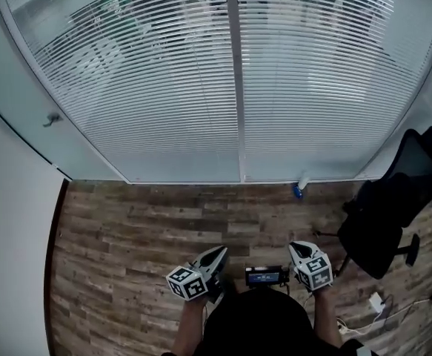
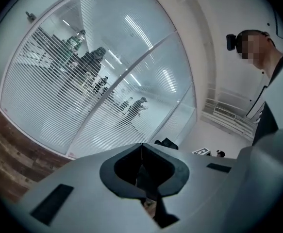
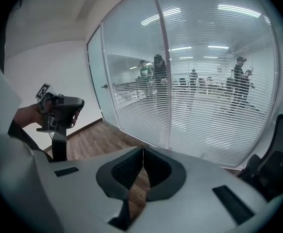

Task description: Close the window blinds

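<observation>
Window blinds (image 1: 156,102) spanning 2 glass panes along the wood floor's (image 1: 127,228) far edge, slats tilted open; black office chair (image 1: 375,232) at its right edge; toward its near edge, left gripper (image 1: 218,254) and right gripper (image 1: 296,248), each with jaws pressed together on nothing.

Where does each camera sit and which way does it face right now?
Head view: on the head, steeply down at wood floor and blinds; left gripper, right gripper show.
Left gripper view: on left gripper, facing blinds; closed jaws, the person's torso show.
Right gripper view: on right gripper, facing blinds; closed jaws, left gripper show.
Shared: blinds in all three.
</observation>
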Action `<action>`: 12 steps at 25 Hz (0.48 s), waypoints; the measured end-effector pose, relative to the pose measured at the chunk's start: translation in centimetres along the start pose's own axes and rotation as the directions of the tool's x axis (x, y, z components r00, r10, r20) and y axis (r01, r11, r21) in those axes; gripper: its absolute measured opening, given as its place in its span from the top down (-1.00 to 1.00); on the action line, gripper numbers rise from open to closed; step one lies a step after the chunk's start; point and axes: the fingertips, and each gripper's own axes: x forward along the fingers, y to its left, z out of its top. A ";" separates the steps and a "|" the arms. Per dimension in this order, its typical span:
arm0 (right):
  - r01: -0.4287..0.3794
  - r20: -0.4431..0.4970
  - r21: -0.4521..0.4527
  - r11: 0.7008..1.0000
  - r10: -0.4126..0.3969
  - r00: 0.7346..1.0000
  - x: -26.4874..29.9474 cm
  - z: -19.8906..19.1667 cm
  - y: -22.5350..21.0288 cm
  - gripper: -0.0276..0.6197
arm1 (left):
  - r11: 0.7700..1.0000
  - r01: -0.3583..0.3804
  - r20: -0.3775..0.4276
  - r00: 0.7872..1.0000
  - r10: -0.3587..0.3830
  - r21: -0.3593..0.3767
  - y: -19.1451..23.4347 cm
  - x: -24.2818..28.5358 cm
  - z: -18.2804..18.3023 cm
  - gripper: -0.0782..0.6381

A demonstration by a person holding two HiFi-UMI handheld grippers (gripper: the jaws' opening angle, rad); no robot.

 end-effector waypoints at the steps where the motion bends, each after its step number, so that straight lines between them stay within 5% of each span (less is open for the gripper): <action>1: 0.009 -0.001 0.004 1.000 -0.009 1.000 -0.4 -0.3 0.1 0.88 | 1.000 0.015 -0.004 1.000 -0.015 -0.013 -0.3 0.1 -0.3 0.76; 6: 0.042 0.026 0.058 0.997 -0.044 0.999 -1.5 -1.7 -1.3 0.88 | 0.998 0.060 -0.030 0.998 -0.061 -0.021 -0.9 3.1 -0.7 0.76; 12: 0.097 0.136 0.188 0.977 -0.124 0.983 -6.6 -2.8 -8.7 0.88 | 0.991 0.136 -0.042 0.990 -0.135 0.006 -5.6 9.9 -0.9 0.76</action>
